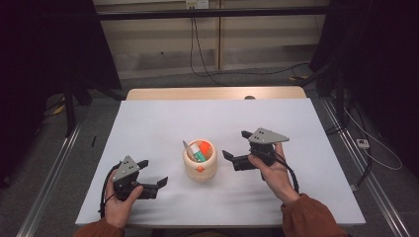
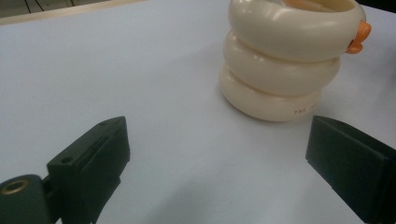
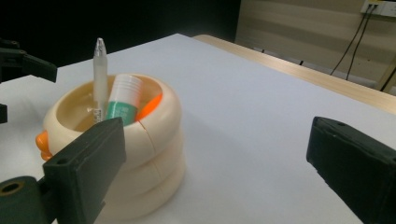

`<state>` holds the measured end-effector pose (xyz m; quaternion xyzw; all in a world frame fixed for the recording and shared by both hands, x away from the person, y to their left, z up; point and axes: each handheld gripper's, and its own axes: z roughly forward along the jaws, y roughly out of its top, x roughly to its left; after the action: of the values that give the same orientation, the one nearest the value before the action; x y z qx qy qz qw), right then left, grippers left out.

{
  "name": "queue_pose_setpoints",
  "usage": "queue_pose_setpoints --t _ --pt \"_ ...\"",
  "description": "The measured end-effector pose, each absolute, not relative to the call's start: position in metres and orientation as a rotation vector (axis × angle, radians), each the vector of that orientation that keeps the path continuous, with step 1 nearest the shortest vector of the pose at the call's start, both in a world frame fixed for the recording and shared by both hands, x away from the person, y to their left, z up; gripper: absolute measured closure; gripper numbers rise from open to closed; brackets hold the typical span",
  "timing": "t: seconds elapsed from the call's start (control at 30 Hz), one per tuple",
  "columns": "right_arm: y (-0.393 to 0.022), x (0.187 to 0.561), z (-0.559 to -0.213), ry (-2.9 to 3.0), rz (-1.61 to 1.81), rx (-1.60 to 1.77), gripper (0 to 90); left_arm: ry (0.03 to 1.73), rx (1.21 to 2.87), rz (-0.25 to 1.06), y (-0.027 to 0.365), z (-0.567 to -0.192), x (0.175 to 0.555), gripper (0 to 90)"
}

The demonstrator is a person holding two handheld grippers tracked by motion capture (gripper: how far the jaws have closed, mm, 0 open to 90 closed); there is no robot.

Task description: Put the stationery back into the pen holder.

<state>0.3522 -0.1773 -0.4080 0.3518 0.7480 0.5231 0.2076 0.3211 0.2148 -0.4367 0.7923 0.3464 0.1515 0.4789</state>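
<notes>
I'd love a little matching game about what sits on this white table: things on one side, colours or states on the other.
Things:
1. ribbed cream holder
2. slim white pen
3. tube with green label
4. left gripper

Descriptions:
A. leans inside holder beside an orange piece
B. jaws open, holding nothing
C. stands upright, tip up
D. three stacked rings, orange knob

Pairs: 1-D, 2-C, 3-A, 4-B

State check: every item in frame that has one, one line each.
Left hand-held gripper: open, empty, low over the table, left of the holder.
Right hand-held gripper: open, empty, right of the holder.
Holder: upright on the table, top open, touched by neither gripper.
Pen: standing in the holder, tip above the rim.
Glue stick: leaning in the holder, capped.
Table: white sheet on it, lying flat.
</notes>
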Motion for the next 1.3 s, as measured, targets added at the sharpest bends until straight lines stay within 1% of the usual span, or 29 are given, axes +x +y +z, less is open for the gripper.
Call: queue_pose_setpoints --t 1.3 --pt "-0.255 0.301 -0.425 1.964 1.36 1.147 5.5 0.854 1.928 0.402 0.218 -0.433 0.319 6.0"
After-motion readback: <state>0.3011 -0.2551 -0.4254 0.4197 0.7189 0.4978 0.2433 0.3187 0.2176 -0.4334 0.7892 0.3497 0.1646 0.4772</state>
